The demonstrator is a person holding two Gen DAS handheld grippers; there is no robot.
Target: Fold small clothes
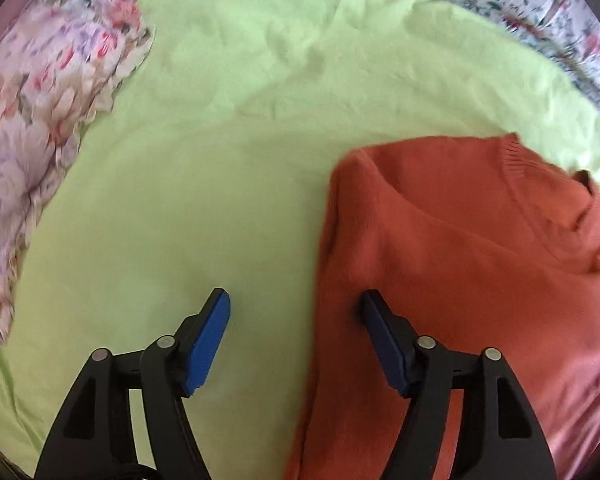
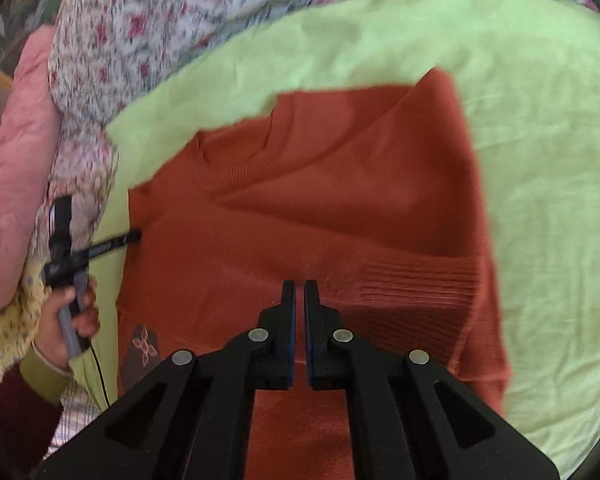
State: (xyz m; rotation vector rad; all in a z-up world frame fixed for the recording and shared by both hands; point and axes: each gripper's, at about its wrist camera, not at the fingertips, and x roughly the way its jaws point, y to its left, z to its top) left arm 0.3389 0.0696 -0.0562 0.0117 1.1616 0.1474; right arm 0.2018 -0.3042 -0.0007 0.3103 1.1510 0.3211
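The orange sweater (image 2: pixel 320 208) lies partly folded on the green sheet (image 1: pixel 228 120), its lower part cut off by both views. Left gripper (image 1: pixel 296 312) stands apart, empty, over the sweater's edge. Right gripper (image 2: pixel 299 292) is together, nothing visibly pinched; floral bedding (image 1: pixel 40 112) is blurred

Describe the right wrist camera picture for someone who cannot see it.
A shut black gripper points down over an orange sweater lying partly folded on a light green sheet. Floral bedding lies behind; a hand holds another tool at left.
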